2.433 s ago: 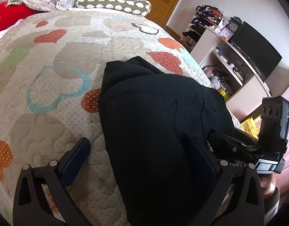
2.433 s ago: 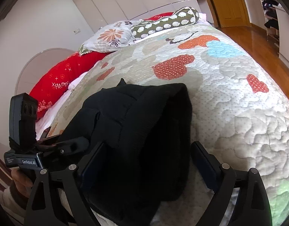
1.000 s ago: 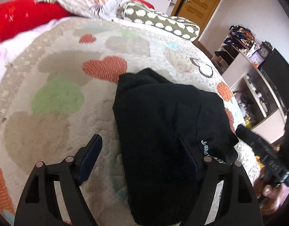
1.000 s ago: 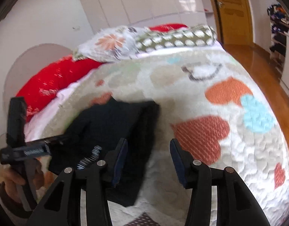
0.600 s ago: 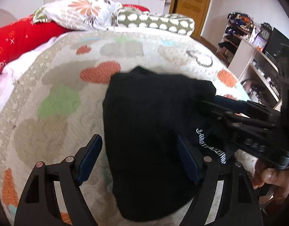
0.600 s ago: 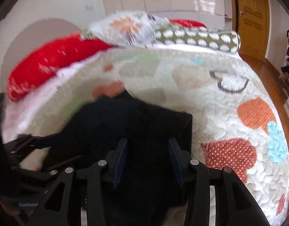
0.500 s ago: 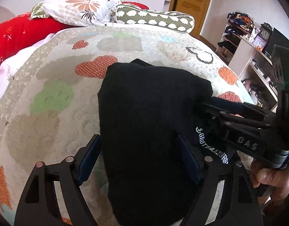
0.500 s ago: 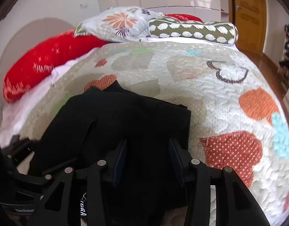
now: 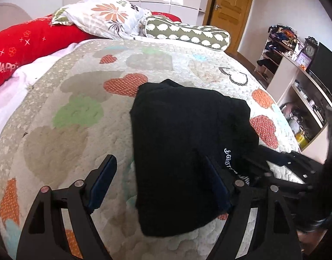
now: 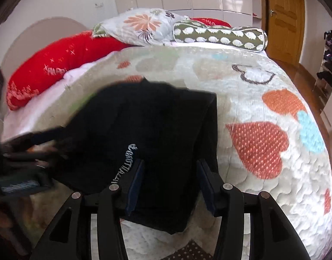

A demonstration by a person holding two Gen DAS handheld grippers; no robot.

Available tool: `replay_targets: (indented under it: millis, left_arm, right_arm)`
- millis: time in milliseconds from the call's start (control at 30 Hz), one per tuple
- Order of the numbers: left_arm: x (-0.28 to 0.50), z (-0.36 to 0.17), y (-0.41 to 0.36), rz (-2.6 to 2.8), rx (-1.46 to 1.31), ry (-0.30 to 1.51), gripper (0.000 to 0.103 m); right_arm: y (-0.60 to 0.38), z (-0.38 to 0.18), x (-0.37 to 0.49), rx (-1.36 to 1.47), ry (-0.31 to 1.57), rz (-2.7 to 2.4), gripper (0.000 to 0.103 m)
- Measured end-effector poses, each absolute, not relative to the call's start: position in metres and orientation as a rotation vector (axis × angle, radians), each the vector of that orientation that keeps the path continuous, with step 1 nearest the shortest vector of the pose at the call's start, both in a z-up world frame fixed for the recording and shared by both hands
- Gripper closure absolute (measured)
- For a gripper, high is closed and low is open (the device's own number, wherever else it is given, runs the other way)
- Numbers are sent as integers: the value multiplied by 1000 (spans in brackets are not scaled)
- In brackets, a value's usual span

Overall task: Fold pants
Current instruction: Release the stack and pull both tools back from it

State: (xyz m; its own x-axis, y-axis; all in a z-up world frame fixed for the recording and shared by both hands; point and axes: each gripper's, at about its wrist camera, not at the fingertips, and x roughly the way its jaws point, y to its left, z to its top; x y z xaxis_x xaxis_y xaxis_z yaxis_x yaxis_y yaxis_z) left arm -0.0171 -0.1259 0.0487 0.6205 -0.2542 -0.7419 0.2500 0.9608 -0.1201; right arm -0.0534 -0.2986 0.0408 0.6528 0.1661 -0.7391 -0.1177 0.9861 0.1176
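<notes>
Black pants [image 9: 187, 143], already folded into a compact bundle, are seen lying on the quilted bed [image 9: 68, 112], at the near (foot) edge, roughly mid-width. Long axis is taken to run from the foot edge toward the pillows [image 9: 109, 17]; the far end is narrower, with a small peak. White lettering [image 10: 122, 162] is seen near the near end.

Right hand-held gripper [image 10: 170, 186]: positioned directly over the bundle's near end. Jaws are about half spread and opening; fabric is seen between them, but pads do not appear pressed on it. Nothing is judged to be held. The bundle lies straight ahead of it, extending away along the pointing direction, with its right-side folded edge just beside the right finger.

Left hand-held gripper [image 9: 159, 184]: jaws wide apart, nothing gripped. The bundle's left edge falls between the fingers; the right finger [image 9: 215, 186] is over black cloth, the left finger [image 9: 103, 179] over bare quilt. So the bundle lies ahead and toward its right.

Both are close to the near end; the right one is judged better centred, the left offset toward the bed's left side.

Fold looks essentially complete; any next move would likely be a tidy or press along the long axis. In the right wrist view the left side is motion-blurred, so the other tool is not resolved there.
</notes>
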Motion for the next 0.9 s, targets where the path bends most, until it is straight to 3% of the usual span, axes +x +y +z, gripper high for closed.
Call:
replay_targets:
  millis: [200, 367, 400, 633, 900]
  left_arm:
    - [-35, 64, -118, -258, 25, 799, 22]
    - [-49, 75, -115, -234, 47, 763, 21]
    - [-51, 76, -115, -232, 53, 760, 21]
    - [-70, 87, -110, -224, 60, 721, 21]
    - [-86, 98, -106, -218, 62, 683, 21]
  right_arm:
    - [-297, 67, -72, 84, 793, 171, 49]
    - [-290, 90, -95, 88, 696, 152, 22]
    - [-289, 95, -98, 89, 686, 146, 21]
    - [-288, 104, -105, 128, 711, 95, 21]
    - [-289, 115, -130, 158, 604, 111, 18]
